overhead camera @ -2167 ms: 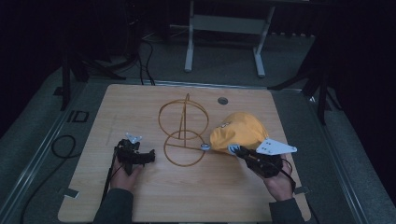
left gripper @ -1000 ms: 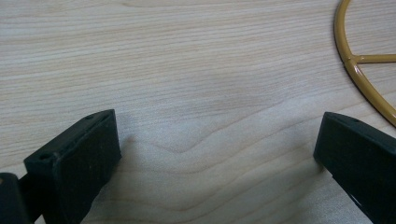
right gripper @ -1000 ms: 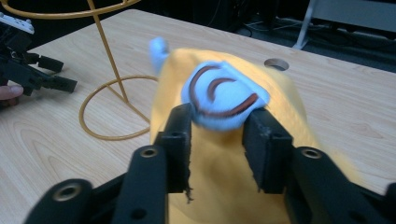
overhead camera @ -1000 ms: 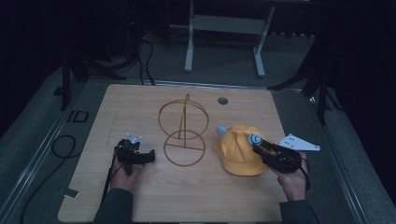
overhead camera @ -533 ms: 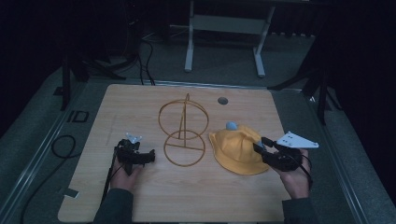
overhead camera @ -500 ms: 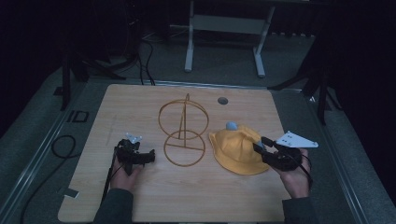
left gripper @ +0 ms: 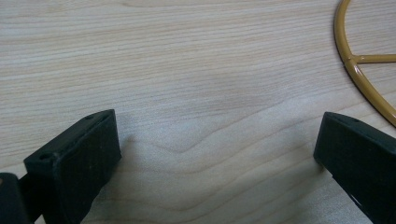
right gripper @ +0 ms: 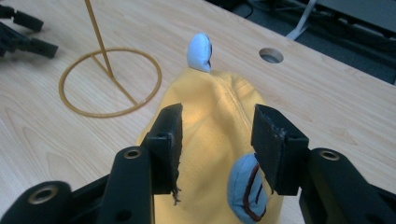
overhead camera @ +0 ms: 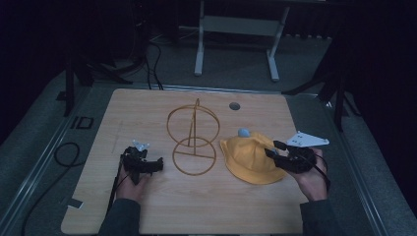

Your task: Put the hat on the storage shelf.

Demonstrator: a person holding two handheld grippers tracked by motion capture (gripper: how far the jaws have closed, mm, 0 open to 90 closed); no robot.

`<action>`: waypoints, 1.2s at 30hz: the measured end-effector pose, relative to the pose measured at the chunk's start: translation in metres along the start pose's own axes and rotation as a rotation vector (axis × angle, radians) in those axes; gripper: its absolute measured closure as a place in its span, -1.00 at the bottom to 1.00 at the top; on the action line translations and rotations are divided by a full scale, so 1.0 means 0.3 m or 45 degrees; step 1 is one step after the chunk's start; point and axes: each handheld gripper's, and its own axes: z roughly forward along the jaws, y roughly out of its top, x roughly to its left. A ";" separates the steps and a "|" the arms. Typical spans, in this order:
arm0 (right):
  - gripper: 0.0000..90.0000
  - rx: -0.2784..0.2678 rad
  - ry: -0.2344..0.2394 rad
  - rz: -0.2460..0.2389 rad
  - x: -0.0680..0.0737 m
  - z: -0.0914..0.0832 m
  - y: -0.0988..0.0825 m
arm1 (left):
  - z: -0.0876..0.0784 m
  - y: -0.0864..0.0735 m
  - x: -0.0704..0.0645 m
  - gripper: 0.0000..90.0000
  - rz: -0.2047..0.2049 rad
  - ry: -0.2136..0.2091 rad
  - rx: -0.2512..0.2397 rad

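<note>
Yellow hat (overhead camera: 251, 160) flat on desk (overhead camera: 147, 105), wire stand (overhead camera: 193, 142) just left. Right tool (right gripper: 215, 126) jaws just been opening, hat between, unclamped. Left tool (left gripper: 215, 154) jaws apart, empty.

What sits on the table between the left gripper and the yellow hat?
In the high view, the gold wire stand stands between the left gripper and the yellow hat; its round base lies on the table.
</note>
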 end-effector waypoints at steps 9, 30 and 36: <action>0.17 0.096 0.004 -0.053 -0.015 0.028 0.025 | 0.000 0.000 0.000 -0.99 0.000 0.000 0.000; 0.17 0.276 0.013 -0.213 -0.033 0.083 0.108 | 0.000 0.000 0.000 -0.99 0.000 -0.001 0.002; 0.26 0.339 0.028 -0.244 -0.047 0.104 0.123 | 0.000 0.000 0.001 -0.99 0.002 -0.001 0.002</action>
